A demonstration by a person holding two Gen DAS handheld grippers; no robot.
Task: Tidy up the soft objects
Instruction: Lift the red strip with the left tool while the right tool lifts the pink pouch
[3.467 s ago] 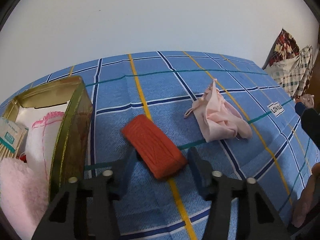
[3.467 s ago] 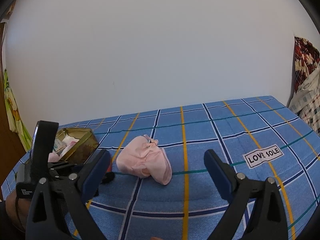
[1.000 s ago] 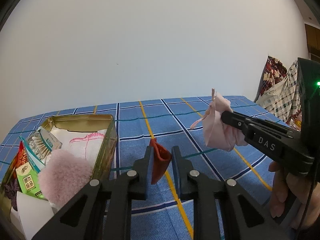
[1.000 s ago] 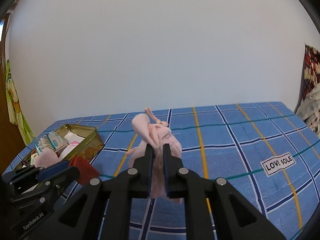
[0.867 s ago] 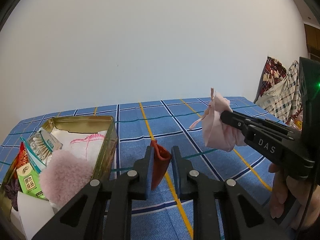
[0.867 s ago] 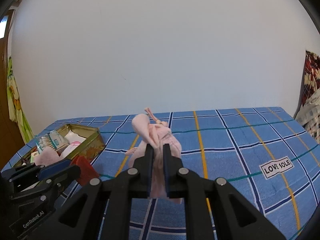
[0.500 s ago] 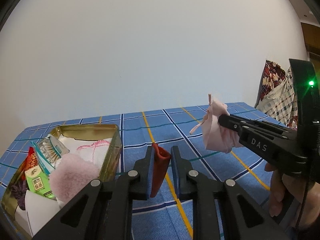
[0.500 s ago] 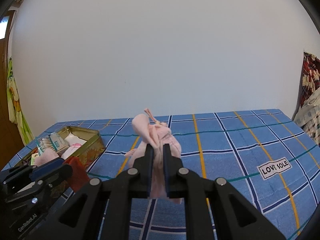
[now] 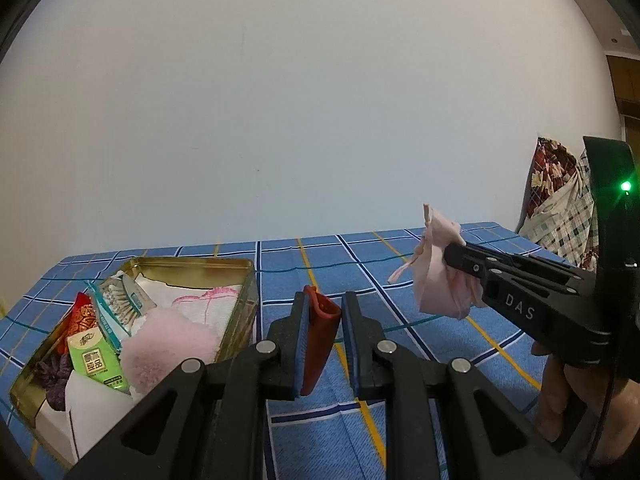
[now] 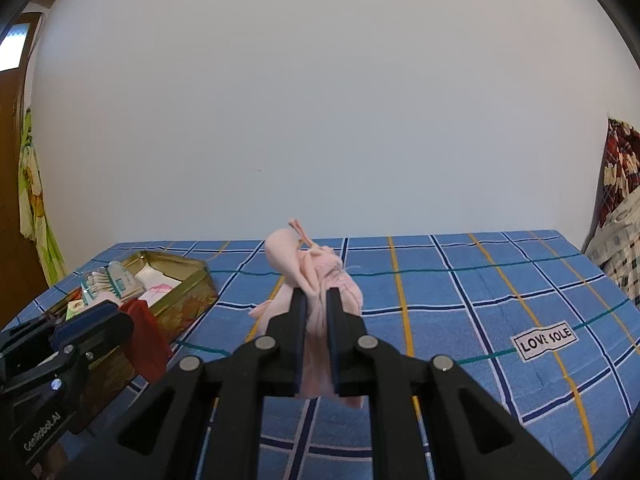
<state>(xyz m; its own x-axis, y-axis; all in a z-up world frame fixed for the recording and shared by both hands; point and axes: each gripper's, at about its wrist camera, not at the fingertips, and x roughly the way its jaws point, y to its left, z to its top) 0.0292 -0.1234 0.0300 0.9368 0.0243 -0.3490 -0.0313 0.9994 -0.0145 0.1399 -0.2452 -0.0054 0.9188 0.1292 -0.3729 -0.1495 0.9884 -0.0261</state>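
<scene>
My left gripper (image 9: 323,300) is shut on a flat red pouch (image 9: 319,336), held on edge above the blue checked bedspread, just right of the gold tin (image 9: 240,304). In the right wrist view the same red pouch (image 10: 146,338) hangs beside the gold tin (image 10: 188,300) at the left. My right gripper (image 10: 313,296) is shut on a bunched pale pink cloth bag (image 10: 316,268), lifted off the bed. From the left wrist view that pink bag (image 9: 438,276) hangs at the right, pinched in the right gripper (image 9: 450,252).
The tin holds a fluffy pink pad (image 9: 168,344), a white cloth with pink trim (image 9: 204,304), cotton swabs (image 9: 120,304) and a green packet (image 9: 94,358). A "LOVE SOLE" label (image 10: 544,342) lies on the bedspread (image 10: 460,280). Patterned bedding (image 9: 560,208) is piled at the right.
Both grippers, open over the lying pouch and bag at first, now hold them lifted. Over the last second the left gripper drifted left towards the tin; the right hardly moved.
</scene>
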